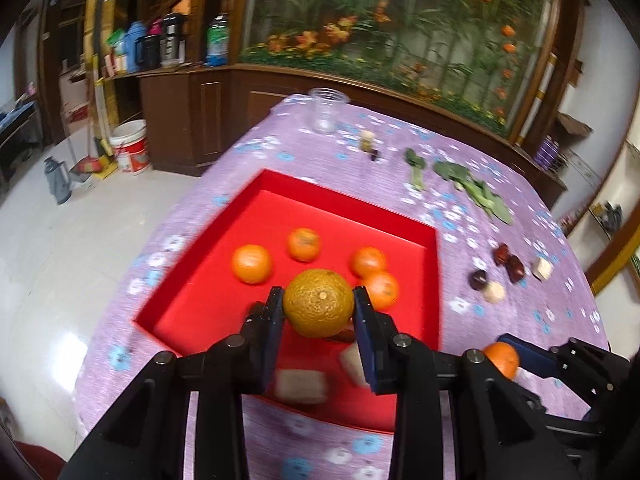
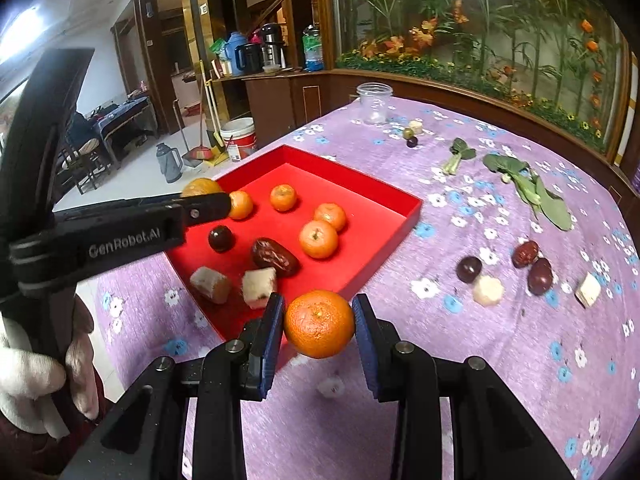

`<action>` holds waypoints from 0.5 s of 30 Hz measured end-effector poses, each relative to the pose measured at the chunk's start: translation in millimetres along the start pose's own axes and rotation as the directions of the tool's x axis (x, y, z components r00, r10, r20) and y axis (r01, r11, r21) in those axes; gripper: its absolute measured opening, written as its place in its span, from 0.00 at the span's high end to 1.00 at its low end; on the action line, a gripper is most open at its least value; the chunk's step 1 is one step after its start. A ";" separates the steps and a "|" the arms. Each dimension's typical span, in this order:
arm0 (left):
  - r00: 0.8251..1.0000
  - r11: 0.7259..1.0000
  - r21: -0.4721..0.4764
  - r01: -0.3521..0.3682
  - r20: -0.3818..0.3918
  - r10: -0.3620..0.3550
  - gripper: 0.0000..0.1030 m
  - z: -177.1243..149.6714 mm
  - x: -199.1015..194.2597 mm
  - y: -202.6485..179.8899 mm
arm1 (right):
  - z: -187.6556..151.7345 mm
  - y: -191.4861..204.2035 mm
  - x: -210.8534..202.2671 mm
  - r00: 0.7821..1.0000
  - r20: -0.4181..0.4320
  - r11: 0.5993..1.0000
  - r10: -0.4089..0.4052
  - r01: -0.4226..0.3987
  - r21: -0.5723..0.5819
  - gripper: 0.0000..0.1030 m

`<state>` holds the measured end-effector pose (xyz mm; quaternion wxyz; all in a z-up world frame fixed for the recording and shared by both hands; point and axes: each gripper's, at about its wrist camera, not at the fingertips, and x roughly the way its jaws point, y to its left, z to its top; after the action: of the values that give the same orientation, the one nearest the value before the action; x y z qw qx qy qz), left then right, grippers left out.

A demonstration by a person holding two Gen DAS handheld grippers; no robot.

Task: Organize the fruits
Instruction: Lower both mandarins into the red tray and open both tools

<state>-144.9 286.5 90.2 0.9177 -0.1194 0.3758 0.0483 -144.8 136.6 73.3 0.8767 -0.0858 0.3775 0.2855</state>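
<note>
My left gripper (image 1: 319, 298) is shut on a dull yellow-brown orange (image 1: 319, 303) and holds it above the red tray (image 1: 430, 280). Several small bright oranges (image 1: 252, 263) lie in the tray, with a red date (image 2: 274, 257), a dark plum (image 2: 220, 238) and pale cut chunks (image 2: 210, 285). My right gripper (image 2: 319, 312) is shut on a bright orange (image 2: 319, 323), held above the purple flowered cloth just outside the tray's near corner. The left gripper also shows in the right wrist view (image 2: 208, 200), over the tray's left side.
On the cloth to the right lie red dates (image 2: 526, 254), a dark plum (image 2: 469, 269), pale chunks (image 2: 488, 290) and green leaves (image 2: 532, 192). A clear plastic jar (image 2: 375, 103) stands at the far edge. The table's left edge drops to a tiled floor.
</note>
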 end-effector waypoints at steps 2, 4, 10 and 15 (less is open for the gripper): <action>1.000 0.999 -0.025 -0.022 0.000 0.022 0.68 3.7 2.8 14.4 | 6.4 2.8 7.1 1.000 -0.006 1.000 0.012 -0.012 -0.004 0.63; 0.999 0.998 -0.047 -0.038 -0.003 0.038 0.68 6.8 6.9 26.7 | 12.2 6.6 15.1 1.000 -0.010 1.000 0.022 -0.022 -0.009 0.63; 0.997 0.994 -0.078 -0.077 -0.036 0.074 0.68 9.9 26.5 47.9 | 24.8 14.4 42.7 0.999 -0.032 0.999 0.031 -0.031 -0.021 0.63; 0.994 0.992 -0.078 -0.097 -0.066 0.092 0.68 10.4 44.5 53.9 | 31.9 17.0 64.4 0.998 -0.055 0.999 0.029 -0.031 -0.030 0.63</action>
<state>-115.7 341.3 56.3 0.8965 -0.1399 0.4074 0.1031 -99.3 190.3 51.0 0.8603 -0.1014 0.3980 0.3020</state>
